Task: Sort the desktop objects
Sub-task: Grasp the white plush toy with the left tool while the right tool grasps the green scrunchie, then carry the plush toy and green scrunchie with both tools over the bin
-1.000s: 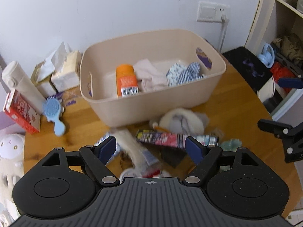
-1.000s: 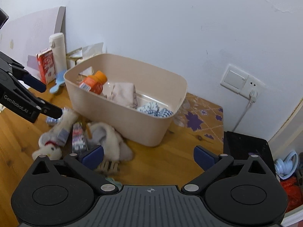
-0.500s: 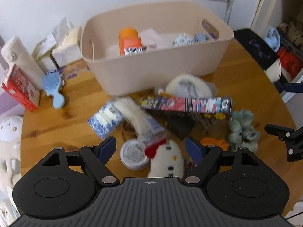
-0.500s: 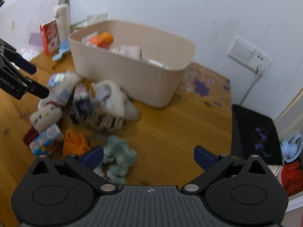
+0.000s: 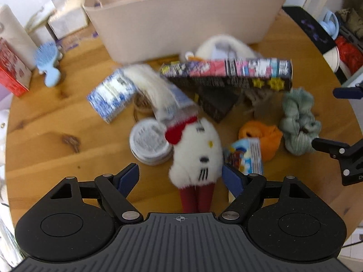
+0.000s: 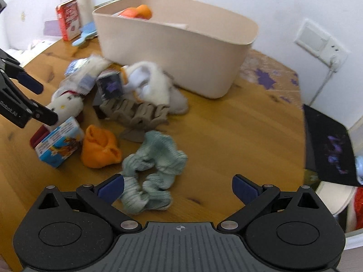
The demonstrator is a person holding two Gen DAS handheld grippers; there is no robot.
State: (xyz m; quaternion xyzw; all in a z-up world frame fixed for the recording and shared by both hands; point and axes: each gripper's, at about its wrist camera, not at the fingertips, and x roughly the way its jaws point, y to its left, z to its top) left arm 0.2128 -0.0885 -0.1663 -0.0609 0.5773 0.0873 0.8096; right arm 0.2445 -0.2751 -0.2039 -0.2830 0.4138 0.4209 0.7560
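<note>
Left hand-held gripper (image 5: 180, 178) released, straddling white cat plush (image 5: 196, 151), long axis toward camera | right hand-held gripper (image 6: 178, 184) released, farther, by green scrunchie (image 6: 154, 167)

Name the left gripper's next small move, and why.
Probably ease forward and down, then close: the left gripper is open, and the white cat plush lies between its fingers, still resting on the table outside the beige bin.

Beige bin (image 6: 192, 52), orange sock (image 6: 98, 149), sage scrunchie (image 6: 154, 170) — tin (image 5: 148, 140) seemingly silver.
</note>
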